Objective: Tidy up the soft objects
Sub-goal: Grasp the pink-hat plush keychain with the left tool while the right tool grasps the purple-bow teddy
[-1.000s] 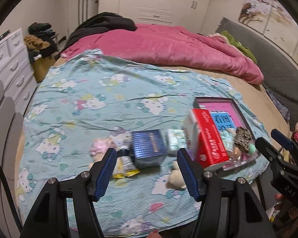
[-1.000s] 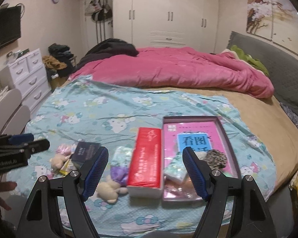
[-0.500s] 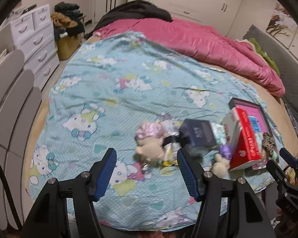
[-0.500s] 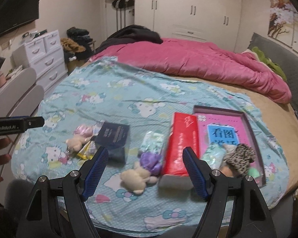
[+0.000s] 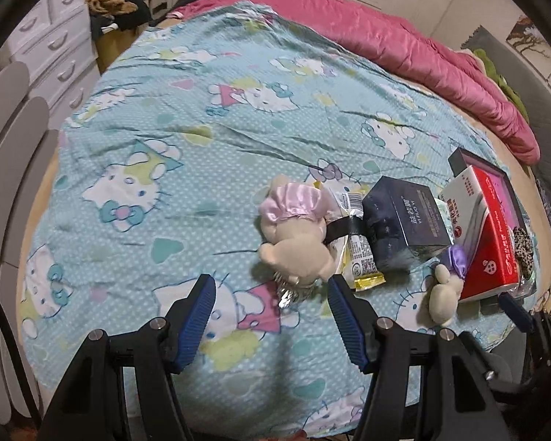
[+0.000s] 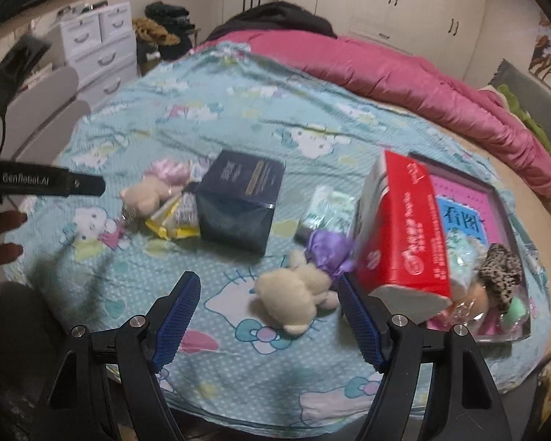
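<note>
Approach step: the left gripper (image 5: pixel 272 296) and right gripper (image 6: pixel 266 303), both gaping empty, are hovering over a pink-capped bear (image 5: pixel 294 235) and a purple-bowed bear (image 6: pixel 297 290) at centre frame; next, closing gently.

the left gripper's arm (image 6: pixel 44 183) bears the white word "genrobot.ai". the dark blue box (image 5: pixel 409 217) shows "yi ruo" beside small characters too fine to read. the pink book (image 6: pixel 466 213) carries large characters 看图 on a blue panel; the red carton's (image 6: pixel 407 228) print is blurred.
</note>
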The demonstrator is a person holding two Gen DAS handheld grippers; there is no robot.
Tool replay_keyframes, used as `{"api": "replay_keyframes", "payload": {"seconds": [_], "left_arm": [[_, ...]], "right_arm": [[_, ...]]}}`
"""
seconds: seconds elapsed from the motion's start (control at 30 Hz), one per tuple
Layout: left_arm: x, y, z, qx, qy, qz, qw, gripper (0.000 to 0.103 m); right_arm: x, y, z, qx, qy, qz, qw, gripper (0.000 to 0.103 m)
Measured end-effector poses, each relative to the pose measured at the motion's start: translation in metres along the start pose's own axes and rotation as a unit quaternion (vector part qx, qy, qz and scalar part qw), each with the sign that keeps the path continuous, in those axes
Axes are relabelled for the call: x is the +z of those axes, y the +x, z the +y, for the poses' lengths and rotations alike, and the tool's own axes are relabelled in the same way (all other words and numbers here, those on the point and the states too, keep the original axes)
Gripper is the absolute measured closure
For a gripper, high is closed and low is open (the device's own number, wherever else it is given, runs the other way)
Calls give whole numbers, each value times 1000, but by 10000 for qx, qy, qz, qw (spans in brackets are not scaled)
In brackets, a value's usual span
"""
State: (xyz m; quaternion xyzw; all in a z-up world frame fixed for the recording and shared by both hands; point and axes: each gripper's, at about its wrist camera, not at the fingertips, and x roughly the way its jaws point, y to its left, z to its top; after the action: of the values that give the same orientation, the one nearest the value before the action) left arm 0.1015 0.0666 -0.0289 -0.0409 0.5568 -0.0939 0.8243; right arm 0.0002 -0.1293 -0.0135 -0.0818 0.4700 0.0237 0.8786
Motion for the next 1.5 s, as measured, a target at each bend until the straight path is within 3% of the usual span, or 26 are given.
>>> {"api": "replay_keyframes", "payload": {"seconds": [0.3, 0.53, 0.67, 0.73, 0.77, 0.97, 1.03, 1.17, 1.3, 1.5], "left_arm": [[23, 39, -6, -188, -9, 277, 9994, 40], [26, 56, -8, -274, 25, 445, 9986, 40], [27, 67, -7, -334, -7, 556, 9979, 40], [29, 70, -5, -380, -68, 587, 9975, 40], [29, 72, -4, -402, -94, 601, 9973, 40], [32, 84, -3, -498, -194, 656, 9964, 43], [32, 86, -4, -607, -203, 663, 9957, 53], [32, 86, -8, -587, -126, 692, 9958, 60], [29, 76, -5, -643, -192, 567, 9961, 61], [28, 51, -8, -566, -77, 301, 9979, 62]], "right_arm": [[-2, 48, 12, -709, -418, 418, 9957, 25], [-6, 83, 16, -1310, -946, 673, 9846, 25], [-7, 93, 13, -1403, -1035, 644, 9826, 26], [-7, 96, 13, -1461, -1085, 603, 9814, 32], [-7, 98, 11, -1456, -1090, 588, 9816, 38], [-4, 97, 7, -1335, -1026, 471, 9846, 48], [-3, 89, 8, -1216, -941, 434, 9871, 49], [2, 69, 2, -802, -675, 266, 9941, 50], [9, 48, -12, -390, -182, 150, 9990, 50], [13, 27, -19, -317, 7, 42, 9995, 50]]}}
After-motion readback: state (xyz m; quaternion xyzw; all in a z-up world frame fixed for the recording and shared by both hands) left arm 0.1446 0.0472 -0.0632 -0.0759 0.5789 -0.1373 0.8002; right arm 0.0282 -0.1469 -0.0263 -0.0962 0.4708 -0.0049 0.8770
